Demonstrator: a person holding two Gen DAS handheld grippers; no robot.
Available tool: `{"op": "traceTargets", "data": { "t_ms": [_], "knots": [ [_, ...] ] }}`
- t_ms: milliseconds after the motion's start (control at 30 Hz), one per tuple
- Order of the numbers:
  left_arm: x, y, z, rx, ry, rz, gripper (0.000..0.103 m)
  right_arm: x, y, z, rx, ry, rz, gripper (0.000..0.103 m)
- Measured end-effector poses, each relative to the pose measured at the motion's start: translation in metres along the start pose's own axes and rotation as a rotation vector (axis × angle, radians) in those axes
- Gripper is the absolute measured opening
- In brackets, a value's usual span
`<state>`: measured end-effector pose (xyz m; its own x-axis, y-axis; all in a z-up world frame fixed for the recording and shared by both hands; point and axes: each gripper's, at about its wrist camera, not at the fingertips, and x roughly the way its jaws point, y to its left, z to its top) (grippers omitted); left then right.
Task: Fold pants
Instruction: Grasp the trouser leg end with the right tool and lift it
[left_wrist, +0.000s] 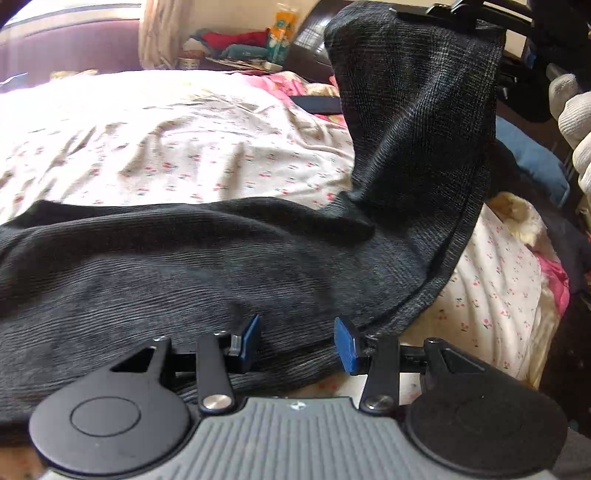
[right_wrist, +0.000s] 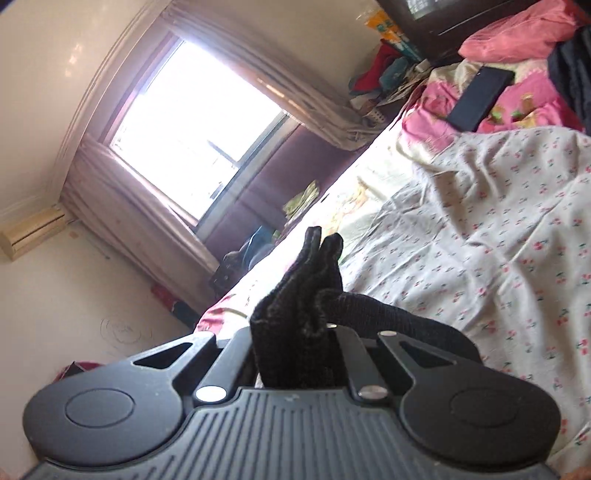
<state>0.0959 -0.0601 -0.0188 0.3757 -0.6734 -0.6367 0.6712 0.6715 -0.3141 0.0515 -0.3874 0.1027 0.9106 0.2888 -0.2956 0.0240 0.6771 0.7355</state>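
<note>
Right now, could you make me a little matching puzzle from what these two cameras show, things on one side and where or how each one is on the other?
Things:
1. pants
2. left gripper
3. right gripper
4. dark flat case

States or places:
A. lying on the pink bedding
B. jaws apart, over dark cloth
C. spread on the flowered sheet, one end lifted
D. shut on a bunch of dark fabric

Pairs: 1-C, 2-B, 3-D, 4-A
</note>
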Motion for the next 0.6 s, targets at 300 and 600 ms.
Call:
{"op": "traceTargets", "data": {
  "t_ms": [300,600],
  "knots": [
    [-0.112,0.126,-0.032,-0.142,-0.13,0.345,0.056,0.189,0.12,-0.108,-0.063,0.273,0.181,0.005],
    [-0.163,0.174,-0.071,-0.283,-0.239,0.409,0.051,0.297,0.209,-0.256,-0.402,0.48,0.115,0.006]
  ]
}}
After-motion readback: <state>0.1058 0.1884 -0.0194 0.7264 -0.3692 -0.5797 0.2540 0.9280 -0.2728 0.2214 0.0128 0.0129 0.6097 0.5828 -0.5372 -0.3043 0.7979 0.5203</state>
